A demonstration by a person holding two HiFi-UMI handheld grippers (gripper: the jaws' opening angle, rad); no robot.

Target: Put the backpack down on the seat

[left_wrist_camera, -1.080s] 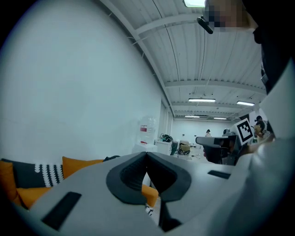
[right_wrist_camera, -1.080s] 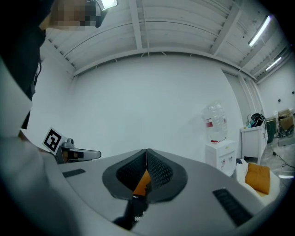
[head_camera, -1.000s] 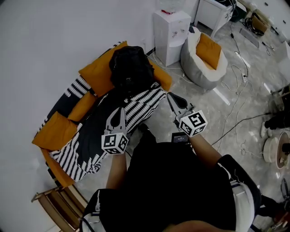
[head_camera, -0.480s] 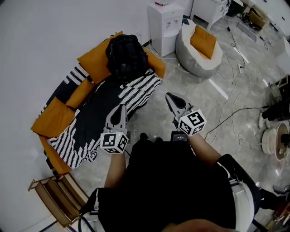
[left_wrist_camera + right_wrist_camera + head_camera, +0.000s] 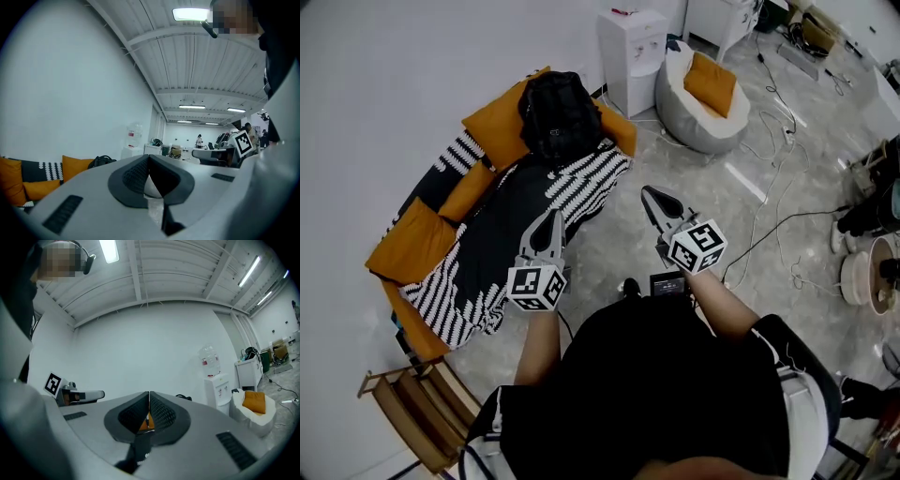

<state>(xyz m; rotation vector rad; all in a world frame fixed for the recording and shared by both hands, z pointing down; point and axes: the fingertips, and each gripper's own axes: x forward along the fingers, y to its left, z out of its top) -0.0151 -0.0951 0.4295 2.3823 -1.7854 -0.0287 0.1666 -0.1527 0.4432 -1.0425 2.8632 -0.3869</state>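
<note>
Since the earlier frame both my grippers have come back from the sofa (image 5: pixel 411 251). They were over the edge of the striped blanket (image 5: pixel 581 183); now they hang over bare floor, well apart from it, and the whole sofa sits further off in the head view.

The backpack (image 5: pixel 558 114) is on the seat at the far end of the sofa, against the orange back cushion, touched by neither gripper. My left gripper (image 5: pixel 550 220) has its jaws pressed together with nothing between them, and the left gripper view shows the pads meeting on empty air. My right gripper (image 5: pixel 656 199) is the same: pads closed on each other, nothing pinched. The orange in the gap is only the sofa behind.

I judge the putting-down to be done, so the step in hand is a clean withdrawal. To do it well I keep both pairs of jaws closed and level, so that no strap or blanket fringe can catch on them. I also keep the backpack in sight: it shows as a dark lump beside the cushion in the left gripper view (image 5: pixel 101 161). It seems to lean on the cushion rather than stand free, so it could slump forward. If it tips, I go back in and set it deeper on the seat.

Loose cables (image 5: pixel 773 230) lie on the floor to my right, so I step back carefully.
</note>
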